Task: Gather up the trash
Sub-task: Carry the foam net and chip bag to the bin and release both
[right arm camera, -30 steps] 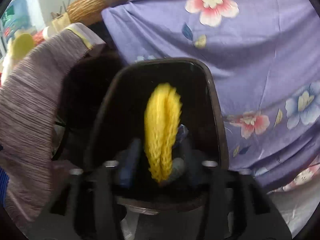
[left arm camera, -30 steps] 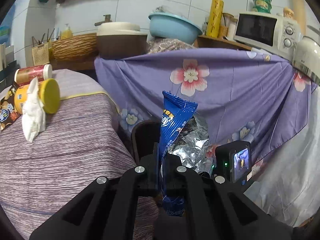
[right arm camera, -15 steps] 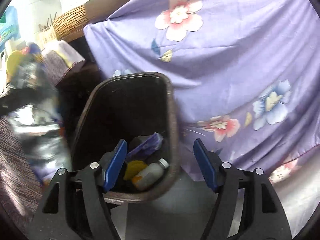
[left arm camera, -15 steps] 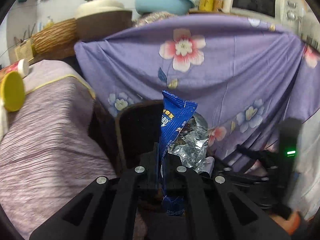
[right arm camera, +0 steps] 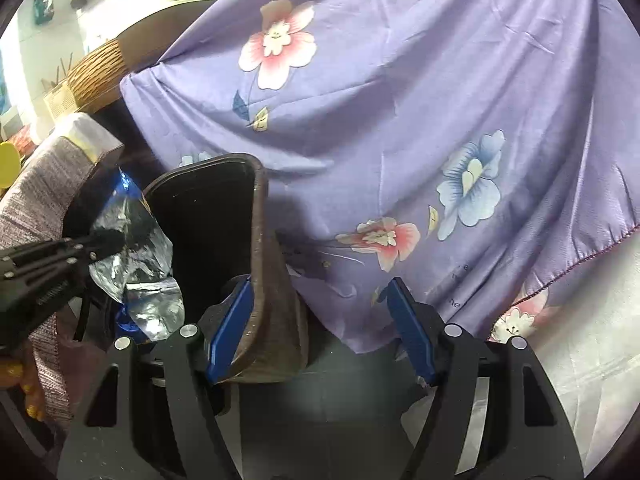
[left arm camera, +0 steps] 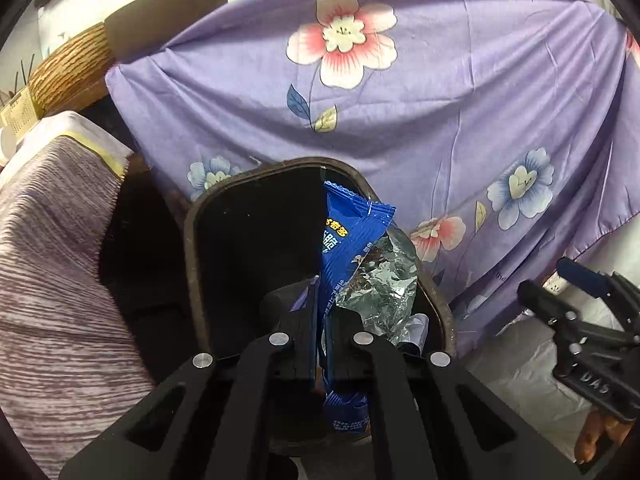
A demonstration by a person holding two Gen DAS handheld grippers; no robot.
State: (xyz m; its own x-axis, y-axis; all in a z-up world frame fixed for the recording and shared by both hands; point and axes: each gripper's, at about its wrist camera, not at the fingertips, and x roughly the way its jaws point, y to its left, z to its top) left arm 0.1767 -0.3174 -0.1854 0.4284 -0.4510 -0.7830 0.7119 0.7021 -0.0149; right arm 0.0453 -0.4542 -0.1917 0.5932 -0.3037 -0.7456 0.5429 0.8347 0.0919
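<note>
My left gripper (left arm camera: 320, 312) is shut on a blue snack wrapper (left arm camera: 348, 236) with a silver foil inside, and holds it upright over the open mouth of the dark trash bin (left arm camera: 192, 248). In the right wrist view the wrapper (right arm camera: 136, 248) and the left gripper (right arm camera: 106, 238) show at the left, above the bin (right arm camera: 260, 232). My right gripper (right arm camera: 320, 328) is open and empty, to the right of the bin, its left finger (right arm camera: 228, 324) near the bin's rim. It also shows at the right edge of the left wrist view (left arm camera: 560, 288).
A purple flowered cloth (left arm camera: 440, 100) hangs right behind the bin. A table with a striped purple cover (left arm camera: 52, 260) stands to the left of the bin. A wicker basket (left arm camera: 68, 68) sits on the counter behind. Pale floor (right arm camera: 580, 320) lies at the right.
My left gripper has carried the wrapper forward and down over the bin. My right gripper let go of the yellow item, opened and drew back to the right of the bin.
</note>
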